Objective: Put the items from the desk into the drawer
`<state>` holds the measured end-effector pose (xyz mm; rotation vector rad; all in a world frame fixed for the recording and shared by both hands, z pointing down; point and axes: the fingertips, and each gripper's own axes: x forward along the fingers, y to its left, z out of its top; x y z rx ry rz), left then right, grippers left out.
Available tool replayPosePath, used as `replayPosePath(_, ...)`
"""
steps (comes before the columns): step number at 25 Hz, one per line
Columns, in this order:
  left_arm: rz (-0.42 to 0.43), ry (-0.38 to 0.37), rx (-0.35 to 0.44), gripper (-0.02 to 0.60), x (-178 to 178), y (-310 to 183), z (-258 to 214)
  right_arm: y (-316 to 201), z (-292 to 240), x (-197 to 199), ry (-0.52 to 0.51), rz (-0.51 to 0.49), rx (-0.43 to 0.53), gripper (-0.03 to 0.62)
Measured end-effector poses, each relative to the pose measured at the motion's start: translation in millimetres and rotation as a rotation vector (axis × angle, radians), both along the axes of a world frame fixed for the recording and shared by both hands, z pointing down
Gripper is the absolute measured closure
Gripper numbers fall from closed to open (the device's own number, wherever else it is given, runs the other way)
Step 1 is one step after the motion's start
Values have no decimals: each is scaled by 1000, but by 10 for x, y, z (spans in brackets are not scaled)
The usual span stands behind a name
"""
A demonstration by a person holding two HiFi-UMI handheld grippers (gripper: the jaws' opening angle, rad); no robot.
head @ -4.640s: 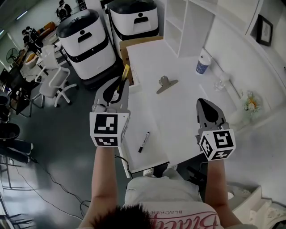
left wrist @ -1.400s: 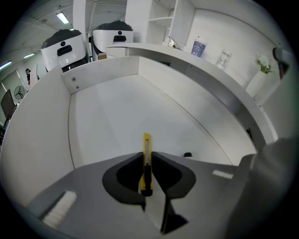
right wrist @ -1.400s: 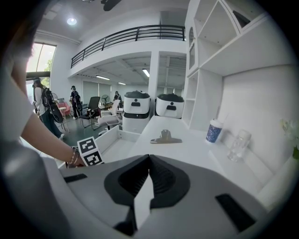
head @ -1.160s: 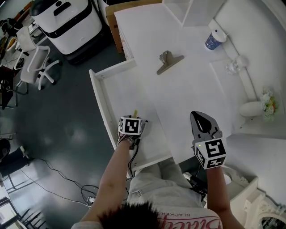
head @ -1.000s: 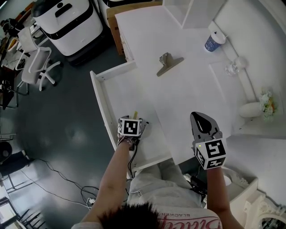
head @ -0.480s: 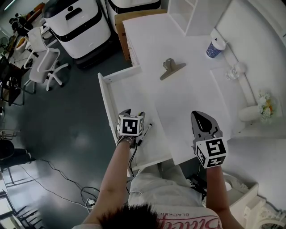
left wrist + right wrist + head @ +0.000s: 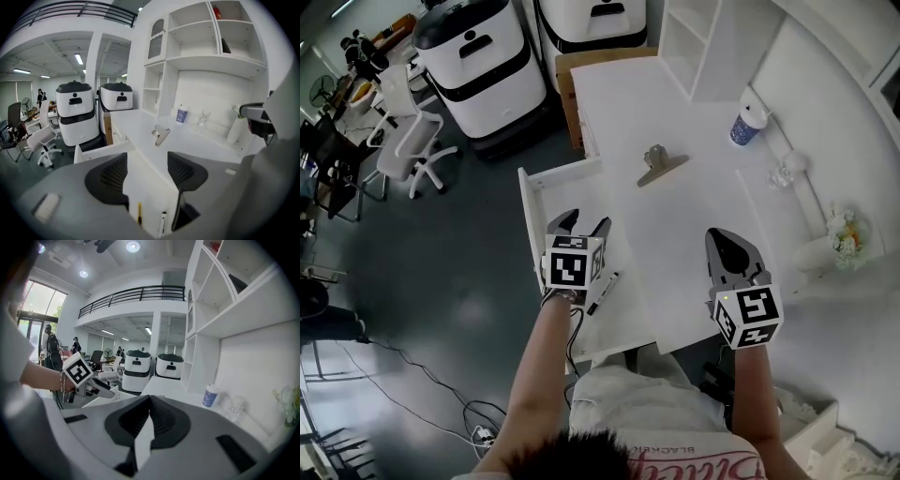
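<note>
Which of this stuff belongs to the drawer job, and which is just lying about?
Job: drawer; marker and yellow tool already in it; clip on the desk, not yet stowed.
Lying about, probably: cup, glass, flowers, white machines, chair.

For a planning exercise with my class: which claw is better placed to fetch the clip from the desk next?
Left, probably: the left claw is open and empty, the clip lies ahead between its jaws; the right claw is shut.
</note>
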<state>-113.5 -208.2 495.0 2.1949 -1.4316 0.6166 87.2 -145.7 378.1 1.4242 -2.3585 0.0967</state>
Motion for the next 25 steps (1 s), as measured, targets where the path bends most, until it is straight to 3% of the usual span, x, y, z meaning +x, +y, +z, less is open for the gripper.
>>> replayPosePath(11,12,-6,328,307,62,-96,-1304,-83,-499,119,-35,6,123,586)
replayPosePath(19,32,-1,683,310,65,-65,-2168,-196,-833,165,-42,13,213,586)
replayPosePath(21,27,3,744,333,54,-44,-2322,-215,-894,182,-40,17,225,586)
replayPosePath(25,17,-5,836,438,37,-8,-2539,-242,-983,224,-39,24,246,586)
